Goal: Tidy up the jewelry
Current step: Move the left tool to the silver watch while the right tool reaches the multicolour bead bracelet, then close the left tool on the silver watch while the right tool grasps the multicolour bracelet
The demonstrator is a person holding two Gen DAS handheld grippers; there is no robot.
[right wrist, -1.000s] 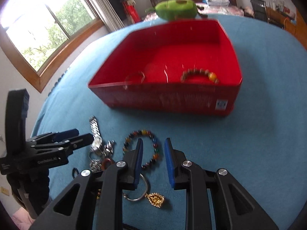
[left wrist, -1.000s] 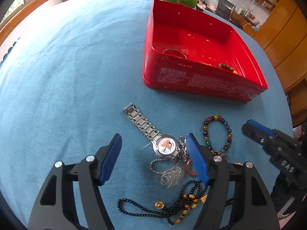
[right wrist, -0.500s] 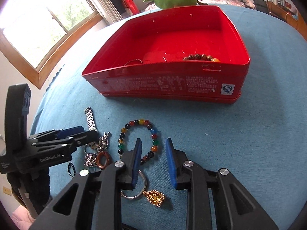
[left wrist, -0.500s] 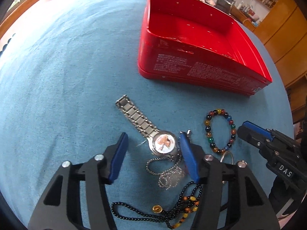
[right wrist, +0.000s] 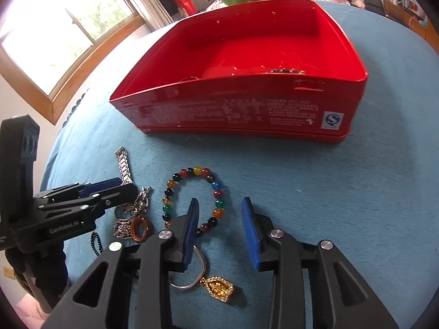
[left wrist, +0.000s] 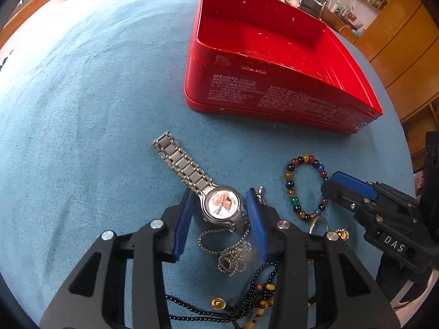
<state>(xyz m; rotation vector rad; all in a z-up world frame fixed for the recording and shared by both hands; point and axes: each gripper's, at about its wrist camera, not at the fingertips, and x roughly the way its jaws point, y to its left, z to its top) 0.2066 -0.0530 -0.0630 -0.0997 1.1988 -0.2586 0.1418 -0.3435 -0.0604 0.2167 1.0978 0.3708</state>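
Sorting barely begun: red box [right wrist: 274, 109] holds two pieces, most jewelry outside.
Left gripper [left wrist: 222, 213] open around watch [left wrist: 223, 204]; right gripper [right wrist: 221, 229] open over bead bracelet [right wrist: 192, 200], nothing gripped.

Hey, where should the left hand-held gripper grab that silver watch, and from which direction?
Grip the watch across its round case, coming straight down from above. It lies flat, face up, and the left hand-held gripper already straddles the case with open jaws. The thin band lies flat against the cloth, giving less to pinch.
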